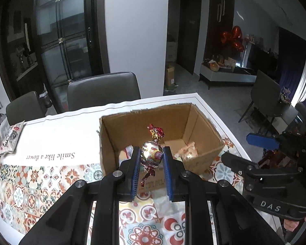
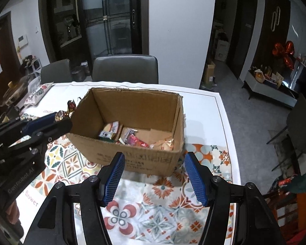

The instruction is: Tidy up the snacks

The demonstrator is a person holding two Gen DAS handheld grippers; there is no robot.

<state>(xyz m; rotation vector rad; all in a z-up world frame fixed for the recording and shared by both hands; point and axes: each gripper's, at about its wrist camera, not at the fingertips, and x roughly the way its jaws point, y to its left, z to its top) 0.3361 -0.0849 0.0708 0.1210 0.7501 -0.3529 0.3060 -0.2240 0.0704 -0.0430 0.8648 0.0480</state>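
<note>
Quickly, left to right: far left on the table we see a white printed snack pouch (image 1: 10, 137) lying flat near the edge, well apart from everything else. Behind it stand two grey padded chairs (image 1: 103, 90) pushed up to the table. Our left gripper (image 1: 152, 156) is clamped on a round foil-wrapped candy with red-gold twisted ends (image 1: 152, 153); both blue ribbed pads (image 1: 136, 173) press its sides, one twist pointing up, the other hanging down between the fingers. In the right wrist view the same candy shows just beside the outer left wall of the box, held in the air.

Next comes the open brown cardboard box (image 2: 132, 161) sitting on the tablecloth with floral tile pattern (image 2: 157, 220). Inside on its floor we see a pile of mixed snack packets (image 2: 130, 136): a green-yellow one, a pink one, some orange-gold wrappers toward the right corner.

Our right gripper (image 2: 154, 175) hangs in front of the box's near wall with its blue fingers spread wide and nothing between them.

Further right, off the table, we note a dark chair (image 2: 302, 126), a low grey cabinet (image 2: 271, 90) with clutter on top, and red foil heart balloons (image 2: 283, 54) above it.
</note>
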